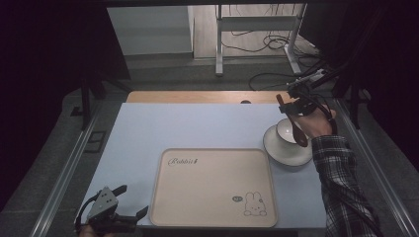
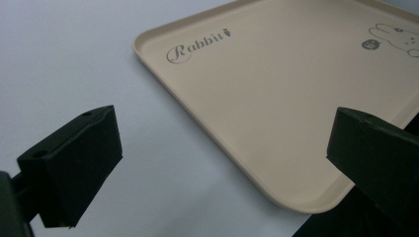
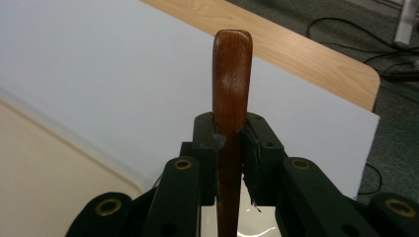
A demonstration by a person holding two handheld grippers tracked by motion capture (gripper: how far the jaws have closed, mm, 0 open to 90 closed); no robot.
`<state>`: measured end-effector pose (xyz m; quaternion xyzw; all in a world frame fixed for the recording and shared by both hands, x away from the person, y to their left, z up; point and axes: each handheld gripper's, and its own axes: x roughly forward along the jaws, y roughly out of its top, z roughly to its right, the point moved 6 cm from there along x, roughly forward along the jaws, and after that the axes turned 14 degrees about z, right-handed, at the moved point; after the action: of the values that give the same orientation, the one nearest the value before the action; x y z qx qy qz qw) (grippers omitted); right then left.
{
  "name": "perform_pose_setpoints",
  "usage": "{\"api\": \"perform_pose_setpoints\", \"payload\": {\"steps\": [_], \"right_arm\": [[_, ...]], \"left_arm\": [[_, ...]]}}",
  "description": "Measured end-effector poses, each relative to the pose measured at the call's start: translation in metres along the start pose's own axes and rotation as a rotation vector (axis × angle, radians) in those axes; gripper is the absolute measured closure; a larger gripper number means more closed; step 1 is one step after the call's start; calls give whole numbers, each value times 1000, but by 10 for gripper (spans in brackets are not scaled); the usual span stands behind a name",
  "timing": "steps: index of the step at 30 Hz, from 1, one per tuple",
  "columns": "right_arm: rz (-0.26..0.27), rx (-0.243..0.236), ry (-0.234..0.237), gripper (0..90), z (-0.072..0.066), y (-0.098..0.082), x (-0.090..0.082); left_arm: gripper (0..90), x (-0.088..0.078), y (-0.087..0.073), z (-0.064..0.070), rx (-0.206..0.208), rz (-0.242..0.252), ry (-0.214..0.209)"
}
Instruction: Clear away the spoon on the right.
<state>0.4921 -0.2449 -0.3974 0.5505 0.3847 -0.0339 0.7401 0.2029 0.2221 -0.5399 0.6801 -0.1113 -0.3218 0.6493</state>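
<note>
One wooden spoon (image 1: 297,129) is pinched by its handle in the right gripper (image 1: 289,104), the jaws pressed hard against the wood from both sides, as the right gripper view makes plain. From the high view the spoon's bowl is seen hanging over a small white cup (image 1: 285,130), which stands on a white saucer (image 1: 276,148) just beside the far right corner of the beige tray (image 1: 215,222). Whether the bowl of the spoon touches the cup cannot be told.

For a clean step, the grip is best kept firm and the spoon moved slowly and straight, so that the cup is not knocked or tipped on its saucer; the handle should not be allowed to swivel between the jaws.

At the near left corner of the table, the left gripper (image 1: 132,201) is held idle, jaws spread wide, nothing between them, just beside the tray's edge.

Counted up: one spoon, one cup, one saucer, one tray, two grippers, all on one pale blue mat (image 1: 173,128).
</note>
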Motion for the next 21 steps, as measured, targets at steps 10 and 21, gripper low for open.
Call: {"api": "perform_pose_setpoints", "payload": {"steps": [10, 21], "right_arm": [[-25, -25, 74, 775, -31, -11, -21], [-86, -36, 132, 775, -64, -35, -28]], "left_arm": [[3, 0, 0, 0, 5, -4, 0], [3, 1, 0, 0, 6, -5, -1]]}}
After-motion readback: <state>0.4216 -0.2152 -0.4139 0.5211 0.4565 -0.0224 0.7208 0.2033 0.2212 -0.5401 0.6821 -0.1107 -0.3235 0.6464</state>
